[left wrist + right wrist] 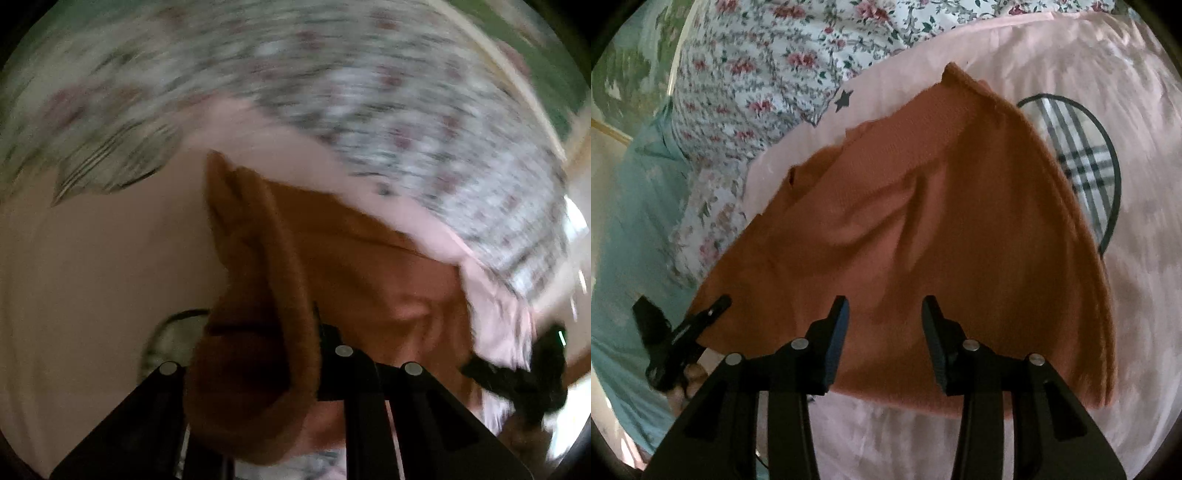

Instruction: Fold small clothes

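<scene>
A rust-orange knit garment (923,229) lies spread on a pink sheet (1126,92). In the left wrist view a thick fold of this garment (258,295) is lifted up and bunched between the fingers of my left gripper (266,354), which is shut on it. The left fingertip is hidden behind the cloth. My right gripper (884,310) is open and empty, its fingers just above the garment's near edge. The left gripper also shows in the right wrist view (687,332) at the garment's left corner. The right gripper also shows in the left wrist view (524,373).
A floral quilt (768,66) lies along the far side of the pink sheet. A round plaid print (1082,162) on the sheet shows at the garment's right edge. A teal sheet (624,221) lies at the left. The left wrist view is motion-blurred.
</scene>
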{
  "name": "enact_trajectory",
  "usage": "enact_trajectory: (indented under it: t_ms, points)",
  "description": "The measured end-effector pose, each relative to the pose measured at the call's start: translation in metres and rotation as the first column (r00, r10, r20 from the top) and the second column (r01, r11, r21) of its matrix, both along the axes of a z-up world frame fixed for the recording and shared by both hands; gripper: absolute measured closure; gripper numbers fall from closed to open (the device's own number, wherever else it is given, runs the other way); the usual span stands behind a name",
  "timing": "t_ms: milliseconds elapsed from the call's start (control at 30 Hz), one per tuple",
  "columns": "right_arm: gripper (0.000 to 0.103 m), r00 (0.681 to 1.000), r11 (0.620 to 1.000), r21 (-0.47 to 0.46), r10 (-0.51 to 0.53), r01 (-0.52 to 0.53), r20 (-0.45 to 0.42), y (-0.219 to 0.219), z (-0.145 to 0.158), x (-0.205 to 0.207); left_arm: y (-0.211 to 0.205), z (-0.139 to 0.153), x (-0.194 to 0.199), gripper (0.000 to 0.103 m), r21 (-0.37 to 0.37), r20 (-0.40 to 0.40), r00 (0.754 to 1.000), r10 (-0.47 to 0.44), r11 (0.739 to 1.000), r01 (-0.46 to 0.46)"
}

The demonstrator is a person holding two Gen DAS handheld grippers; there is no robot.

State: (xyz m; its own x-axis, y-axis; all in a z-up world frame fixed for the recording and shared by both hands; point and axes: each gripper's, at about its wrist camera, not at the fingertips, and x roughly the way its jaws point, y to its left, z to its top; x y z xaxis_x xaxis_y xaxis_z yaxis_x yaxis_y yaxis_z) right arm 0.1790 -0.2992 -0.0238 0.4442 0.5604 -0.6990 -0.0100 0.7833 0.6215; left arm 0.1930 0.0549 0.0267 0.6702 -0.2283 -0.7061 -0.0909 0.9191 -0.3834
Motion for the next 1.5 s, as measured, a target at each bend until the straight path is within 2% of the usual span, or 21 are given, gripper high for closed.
enact_trajectory:
  t_ms: [100,167,233,267,300,400,433,567,600,633,667,700,800,867,933,1033,1133,1200,1267,1400,1500]
  points:
    - [0.061,1.000,0.998,0.068,0.015,-0.014,-0.006,-0.008,0.006,0.013,-0.063,0.018,0.002,0.091,0.070,0.036,0.985,-0.167,0.984,0.164]
    - [0.061,0.999,0.991,0.132,0.029,-0.026,-0.016,-0.012,0.008,0.021,-0.100,0.014,0.003,0.091,0.102,0.027,0.967,-0.255,0.963,0.251]
    - [0.050,0.998,0.977,0.207,0.051,-0.042,-0.038,-0.013,0.005,0.029,-0.132,0.001,0.004,0.091,0.122,0.000,0.947,-0.323,0.939,0.320]
    - [0.035,0.996,0.968,0.244,0.072,-0.055,-0.061,-0.012,0.001,0.035,-0.145,-0.007,0.006,0.092,0.126,-0.018,0.938,-0.347,0.930,0.346]
    - [0.028,0.993,0.964,0.261,0.083,-0.058,-0.086,-0.010,-0.003,0.041,-0.158,-0.018,0.009,0.092,0.132,-0.046,0.927,-0.371,0.918,0.374]
    - [0.028,0.987,0.961,0.267,0.112,-0.078,-0.115,-0.001,-0.014,0.055,-0.176,-0.033,0.009,0.092,0.170,-0.077,0.916,-0.395,0.900,0.402]
    - [0.028,0.984,0.956,0.277,0.132,-0.095,-0.120,0.004,-0.018,0.062,-0.178,-0.034,0.009,0.092,0.171,-0.078,0.915,-0.396,0.899,0.403]
    - [0.028,0.975,0.965,0.221,0.176,-0.142,-0.139,0.029,-0.028,0.084,-0.171,-0.031,0.009,0.092,0.158,-0.075,0.920,-0.385,0.906,0.392]
    - [0.032,0.972,0.960,0.230,0.194,-0.161,-0.131,0.037,-0.030,0.088,-0.173,-0.029,0.008,0.092,0.173,-0.075,0.919,-0.387,0.903,0.394]
    - [0.042,0.970,0.957,0.227,0.213,-0.182,-0.120,0.045,-0.030,0.092,-0.175,-0.027,0.006,0.092,0.181,-0.073,0.918,-0.390,0.900,0.397]
    - [0.069,0.967,0.959,0.194,0.232,-0.208,-0.111,0.055,-0.027,0.096,-0.179,-0.024,0.006,0.092,0.188,-0.069,0.917,-0.394,0.897,0.400]
    - [0.081,0.964,0.960,0.170,0.242,-0.222,-0.107,0.060,-0.025,0.099,-0.182,-0.020,0.006,0.092,0.200,-0.064,0.916,-0.396,0.894,0.401]
    - [0.084,0.970,0.955,0.174,0.239,-0.241,0.030,0.052,0.011,0.098,-0.190,0.005,0.007,0.092,0.207,-0.004,0.908,-0.418,0.889,0.410]
    - [0.084,0.962,0.953,0.158,0.236,-0.257,0.140,0.035,0.043,0.090,-0.198,0.022,0.004,0.092,0.170,0.048,0.891,-0.451,0.883,0.438]
    - [0.084,0.952,0.957,0.124,0.238,-0.264,0.191,0.017,0.060,0.084,-0.214,0.029,0.008,0.091,0.142,0.065,0.870,-0.488,0.868,0.476]
    - [0.084,0.968,0.975,0.052,0.208,-0.217,0.141,-0.019,0.050,0.085,-0.247,0.013,0.020,0.091,0.098,0.035,0.843,-0.537,0.841,0.532]
    - [0.084,0.983,0.983,0.042,0.176,-0.179,0.052,-0.048,0.018,0.088,-0.272,-0.023,0.034,0.091,0.034,-0.040,0.824,-0.565,0.824,0.566]
    - [0.084,0.984,0.984,0.009,0.175,-0.176,0.011,-0.054,0.000,0.091,-0.282,-0.036,0.036,0.091,0.034,-0.069,0.816,-0.574,0.816,0.577]
    - [0.084,0.983,0.983,-0.006,0.181,-0.181,0.008,-0.057,-0.006,0.091,-0.287,-0.041,0.038,0.091,0.038,-0.078,0.814,-0.575,0.814,0.579]
    - [0.084,0.983,0.985,-0.011,0.170,-0.170,0.063,-0.061,0.006,0.089,-0.291,-0.035,0.037,0.091,0.024,-0.055,0.818,-0.573,0.818,0.574]
    - [0.084,0.986,0.986,-0.049,0.161,-0.159,0.035,-0.064,-0.004,0.094,-0.296,-0.046,0.045,0.090,0.005,-0.084,0.815,-0.573,0.818,0.575]
